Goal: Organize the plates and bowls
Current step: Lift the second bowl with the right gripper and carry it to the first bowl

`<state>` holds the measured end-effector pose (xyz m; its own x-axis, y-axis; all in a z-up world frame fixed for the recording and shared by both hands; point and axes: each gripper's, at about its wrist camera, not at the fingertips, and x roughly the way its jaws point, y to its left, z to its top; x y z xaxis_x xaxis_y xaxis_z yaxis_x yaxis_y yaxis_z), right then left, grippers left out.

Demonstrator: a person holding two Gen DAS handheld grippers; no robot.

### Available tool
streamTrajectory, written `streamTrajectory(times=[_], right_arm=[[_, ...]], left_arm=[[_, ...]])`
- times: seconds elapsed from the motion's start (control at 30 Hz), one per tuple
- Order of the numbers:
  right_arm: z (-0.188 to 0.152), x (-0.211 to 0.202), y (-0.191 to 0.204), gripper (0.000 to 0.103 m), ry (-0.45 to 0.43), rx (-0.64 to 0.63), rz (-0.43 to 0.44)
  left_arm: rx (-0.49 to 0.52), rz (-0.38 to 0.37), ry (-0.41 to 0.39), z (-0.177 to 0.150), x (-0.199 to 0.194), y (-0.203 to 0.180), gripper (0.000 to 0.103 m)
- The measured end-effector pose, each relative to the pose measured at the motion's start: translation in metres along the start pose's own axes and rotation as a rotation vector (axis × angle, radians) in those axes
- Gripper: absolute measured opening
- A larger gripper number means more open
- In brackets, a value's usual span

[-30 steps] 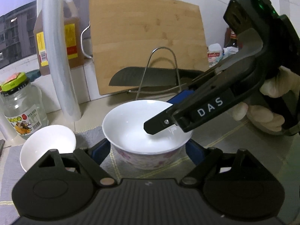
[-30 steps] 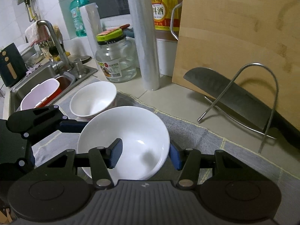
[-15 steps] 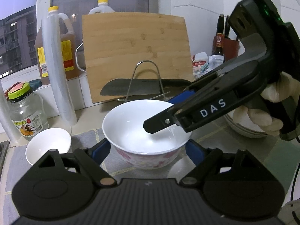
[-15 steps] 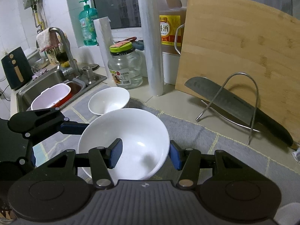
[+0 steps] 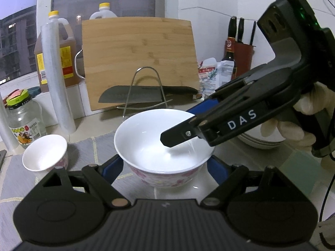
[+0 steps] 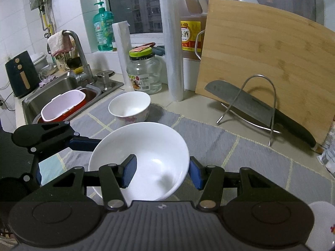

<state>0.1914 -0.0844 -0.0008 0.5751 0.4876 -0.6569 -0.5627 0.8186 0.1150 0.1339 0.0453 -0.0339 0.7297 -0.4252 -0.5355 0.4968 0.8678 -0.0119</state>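
A large white bowl [image 5: 155, 146] with pink flowers outside is held above the grey mat; it also shows in the right wrist view [image 6: 146, 152]. My left gripper [image 5: 165, 167] is closed across its body, one blue pad on each side. My right gripper [image 6: 162, 172] is shut on its rim, one pad inside and one outside; it also shows in the left wrist view [image 5: 188, 125]. A smaller flowered bowl [image 5: 45, 155] stands on the mat to the left; it also shows in the right wrist view [image 6: 129, 107]. A stack of plates [image 5: 259, 140] sits behind the right gripper.
A bamboo cutting board [image 5: 138, 60] leans on the wall behind a wire rack with a cleaver [image 5: 146, 96]. A glass jar [image 6: 144, 73], film rolls [image 6: 171, 48] and oil bottles stand at the back. A sink [image 6: 62, 92] holding a tub lies to the left.
Both grippers have lifted the large bowl up and back from the counter. The small bowl, the cutting board and the cleaver now look farther away and lower.
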Motion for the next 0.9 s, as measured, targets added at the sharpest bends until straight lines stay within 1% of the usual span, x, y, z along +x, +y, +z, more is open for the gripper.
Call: streamTrajectory(times=[0.27, 0.57, 0.73, 0.9], right_arm=[[-0.019, -0.007, 0.002, 0.059, 0.020, 0.014, -0.004], [-0.040, -0.007, 0.001, 0.059, 0.055, 0.035, -0.013], [-0.045, -0.004, -0.001, 0.059, 0.066, 0.050, -0.010], [-0.048, 0.000, 0.001, 0.059, 0.076, 0.035, -0.017]], left_arm=[[-0.008, -0.021, 0.025, -0.010, -0.005, -0.013, 0.087], [-0.001, -0.051, 0.071, -0.022, 0.000, -0.024, 0.087], [0.009, -0.052, 0.088, -0.026, 0.003, -0.027, 0.087], [0.016, -0.048, 0.112, -0.029, 0.006, -0.028, 0.087]])
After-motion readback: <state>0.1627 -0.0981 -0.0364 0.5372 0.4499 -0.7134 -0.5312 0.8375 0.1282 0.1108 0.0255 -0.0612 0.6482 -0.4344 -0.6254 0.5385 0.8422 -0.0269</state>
